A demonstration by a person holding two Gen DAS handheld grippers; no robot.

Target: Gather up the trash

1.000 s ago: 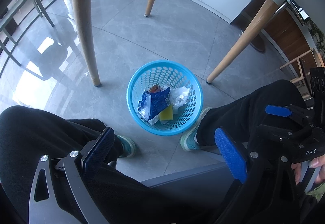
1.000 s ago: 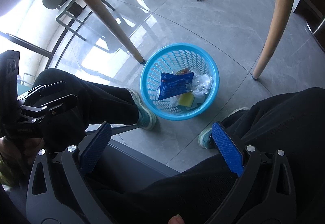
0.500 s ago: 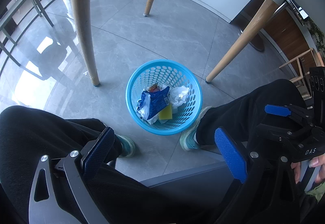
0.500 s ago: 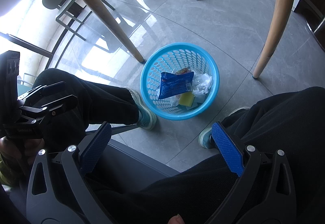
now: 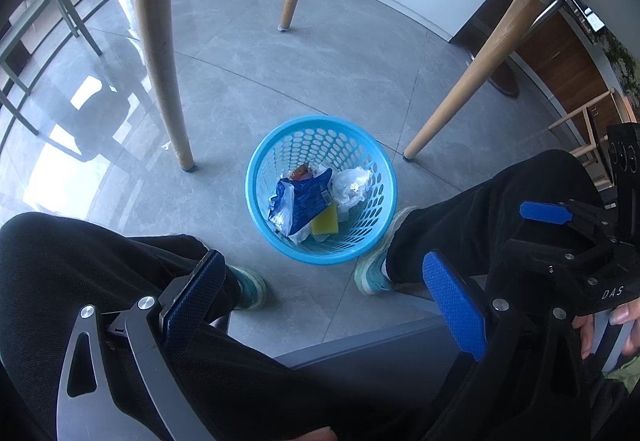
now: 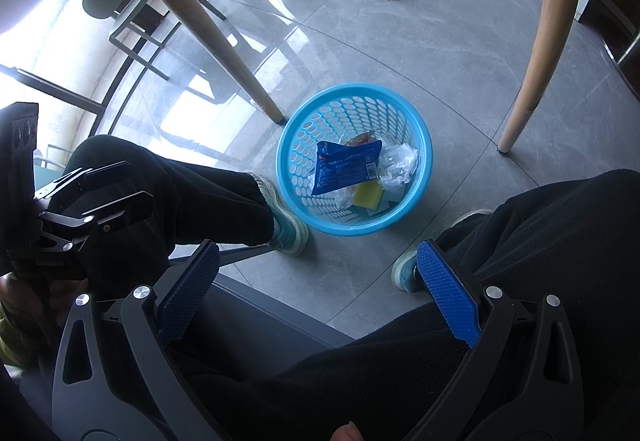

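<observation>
A round blue plastic basket (image 5: pixel 256 177) (image 6: pixel 288 145) stands on the grey floor between a seated person's feet. Inside lie a blue snack wrapper (image 5: pixel 308 197) (image 6: pixel 344 167), a yellow sponge (image 5: pixel 325 225) (image 6: pixel 367 197), crumpled clear plastic (image 5: pixel 354 185) (image 6: pixel 396 163) and a reddish wrapper (image 5: pixel 301 173). My left gripper (image 5: pixel 320 293) hovers above the person's lap, open and empty. My right gripper (image 6: pixel 316 281) is held the same way, open and empty. Each gripper also shows at the edge of the other's view.
Wooden table legs (image 5: pixel 160 53) (image 5: pixel 468 77) (image 6: pixel 536 53) (image 6: pixel 208 29) stand around the basket. The person's black-trousered legs (image 5: pixel 80 265) (image 6: pixel 560 233) and teal shoes (image 5: pixel 248 287) (image 6: pixel 290 235) flank it. A chair edge (image 5: pixel 360 345) lies below; a green chair (image 6: pixel 132 21) stands by the window.
</observation>
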